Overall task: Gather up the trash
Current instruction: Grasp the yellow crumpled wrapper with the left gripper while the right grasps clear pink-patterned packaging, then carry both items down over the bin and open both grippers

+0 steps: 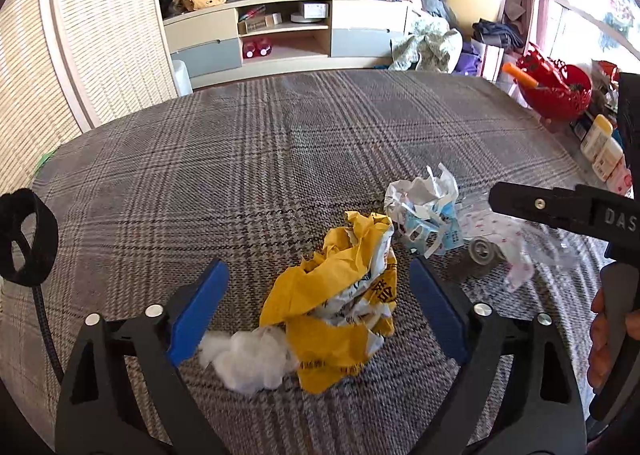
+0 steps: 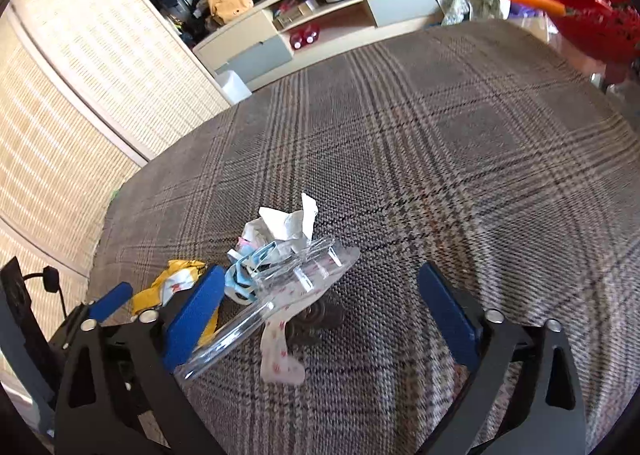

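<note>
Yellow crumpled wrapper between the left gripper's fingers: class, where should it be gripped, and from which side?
Grip the yellow crumpled wrapper across its bulky middle, coming from the near side. The left gripper already straddles it, open; the wad stands tall and loose, so closing there probably catches several folds. Avoid the cotton tuft beside it.

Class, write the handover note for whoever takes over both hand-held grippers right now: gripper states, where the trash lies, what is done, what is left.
Left hand-held gripper: open, straddling the yellow wrapper, not closed on it.
Right hand-held gripper: open, empty, over the clear plastic packaging.
Also on the plaid tablecloth: cotton wad touching the wrapper, crumpled white paper beyond.
Done: nothing picked up, by this view.
Left: grasp and collect every piece; no bin visible.
</note>
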A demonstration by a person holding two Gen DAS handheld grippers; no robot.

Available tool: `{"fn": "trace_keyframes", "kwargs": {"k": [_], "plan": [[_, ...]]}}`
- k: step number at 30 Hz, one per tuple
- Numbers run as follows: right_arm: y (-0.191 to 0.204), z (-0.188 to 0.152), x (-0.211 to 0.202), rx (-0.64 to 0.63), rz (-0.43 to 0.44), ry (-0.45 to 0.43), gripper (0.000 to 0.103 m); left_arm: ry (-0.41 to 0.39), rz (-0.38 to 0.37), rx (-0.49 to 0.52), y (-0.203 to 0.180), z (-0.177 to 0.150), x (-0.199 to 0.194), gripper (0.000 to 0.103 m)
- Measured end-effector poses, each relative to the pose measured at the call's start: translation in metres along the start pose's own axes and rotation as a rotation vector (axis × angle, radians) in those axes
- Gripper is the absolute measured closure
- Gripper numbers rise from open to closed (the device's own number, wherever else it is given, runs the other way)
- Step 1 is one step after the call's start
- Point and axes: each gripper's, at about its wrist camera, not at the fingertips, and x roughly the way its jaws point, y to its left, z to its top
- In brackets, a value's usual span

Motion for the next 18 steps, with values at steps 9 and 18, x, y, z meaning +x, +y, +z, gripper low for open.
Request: {"fn": "trace_keyframes", "kwargs": {"k": [9, 18], "plan": [[0.01, -0.001, 0.002, -0.054, 0.029, -0.003, 0.078, -0.008, -0.029, 0.044, -0.005, 0.002, 0.006, 0.056], [0.021, 0.001, -0.031, -0.08, 0.026, -0.048, 0.086, -0.073, -0.003, 0.049, -0.01, 0.009, -0.032, 0.062]]}}
